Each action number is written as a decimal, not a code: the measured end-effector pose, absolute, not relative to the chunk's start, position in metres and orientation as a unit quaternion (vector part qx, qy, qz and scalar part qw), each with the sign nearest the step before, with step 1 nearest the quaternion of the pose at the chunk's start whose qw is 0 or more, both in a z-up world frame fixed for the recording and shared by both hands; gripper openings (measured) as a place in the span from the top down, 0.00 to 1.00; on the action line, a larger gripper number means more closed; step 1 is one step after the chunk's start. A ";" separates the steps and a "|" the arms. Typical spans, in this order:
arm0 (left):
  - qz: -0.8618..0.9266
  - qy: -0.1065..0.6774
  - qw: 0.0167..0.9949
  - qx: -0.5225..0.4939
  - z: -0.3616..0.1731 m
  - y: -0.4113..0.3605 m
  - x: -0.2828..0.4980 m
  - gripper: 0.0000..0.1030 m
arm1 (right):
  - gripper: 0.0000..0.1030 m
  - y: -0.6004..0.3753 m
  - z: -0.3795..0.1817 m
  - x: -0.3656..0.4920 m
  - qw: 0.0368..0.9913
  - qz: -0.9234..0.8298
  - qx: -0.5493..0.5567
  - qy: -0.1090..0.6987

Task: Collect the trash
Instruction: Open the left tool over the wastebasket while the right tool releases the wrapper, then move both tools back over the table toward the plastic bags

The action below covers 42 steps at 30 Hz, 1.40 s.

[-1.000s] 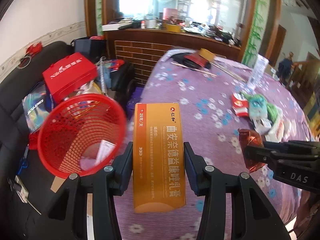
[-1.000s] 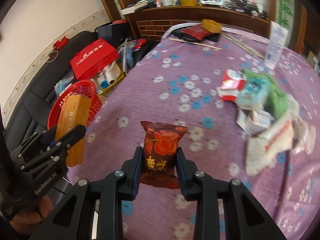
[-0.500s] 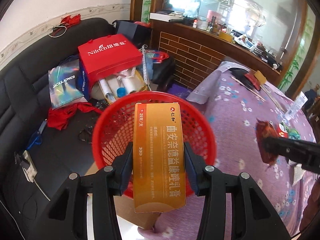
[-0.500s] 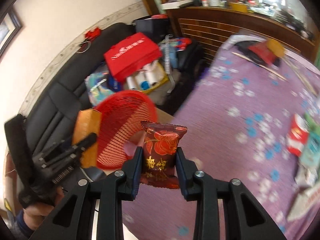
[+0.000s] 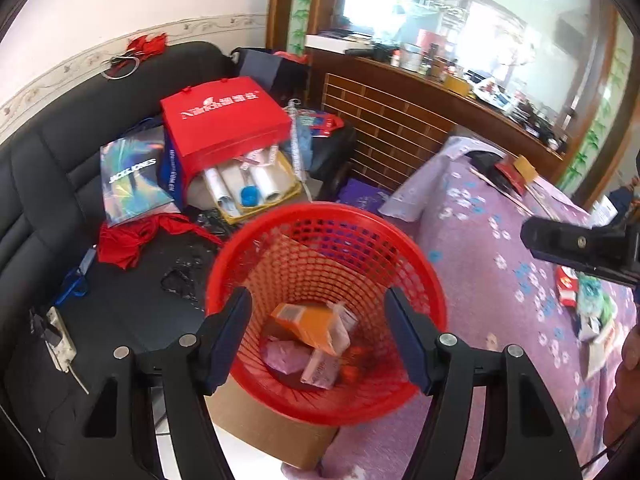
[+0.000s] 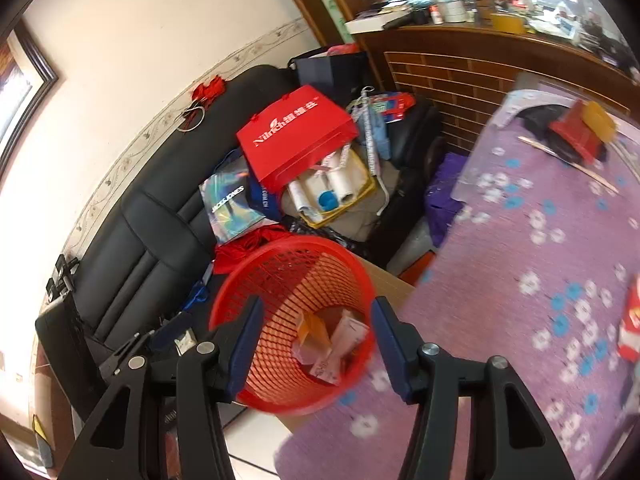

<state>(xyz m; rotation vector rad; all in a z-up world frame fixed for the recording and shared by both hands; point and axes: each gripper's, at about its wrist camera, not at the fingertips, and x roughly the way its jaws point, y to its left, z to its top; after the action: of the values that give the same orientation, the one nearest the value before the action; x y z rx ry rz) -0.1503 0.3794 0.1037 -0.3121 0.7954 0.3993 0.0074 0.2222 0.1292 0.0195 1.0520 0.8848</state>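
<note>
Left claw [image 5: 316, 336]: released, fingers spread wide and empty, hanging over the mouth of the red basket [image 5: 400, 248], a pose that suits a drop straight down.
Right claw [image 6: 316, 340]: also spread wide with nothing between the fingers, poised above the same basket from the desk side.
Red basket: stands on a cardboard box [image 5: 272, 428] just off the near-left edge of the desk [image 5: 480, 240], placed low and close so trash can be carried off the edge and dropped in.
Collected trash: an orange carton [image 5: 310, 326] lies tilted at the basket bottom among pale wrappers [image 5: 320, 368].
Remaining trash: a pile of packets [image 5: 584, 300] sits toward the desk's right edge, well apart from the basket.
Judgement: this drop looks done; the next reach likely goes to that pile.
</note>
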 end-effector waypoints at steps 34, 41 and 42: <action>-0.174 0.465 0.865 0.070 0.067 -0.018 -0.035 0.32 | 0.42 -0.207 0.103 -0.074 0.846 0.087 0.171 0.497; -0.172 0.489 0.846 0.126 0.032 -0.066 0.007 0.32 | 0.42 -0.252 0.112 -0.093 0.853 0.054 0.185 0.485; -0.166 0.490 0.845 0.133 0.028 -0.069 0.012 0.32 | 0.42 -0.259 0.114 -0.094 0.854 0.050 0.186 0.483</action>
<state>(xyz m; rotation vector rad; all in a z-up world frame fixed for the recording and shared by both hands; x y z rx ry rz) 0.0118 -0.0693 0.0277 0.2814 1.0343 -0.3494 -0.0944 -0.2587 0.1136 0.3922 1.0161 0.1048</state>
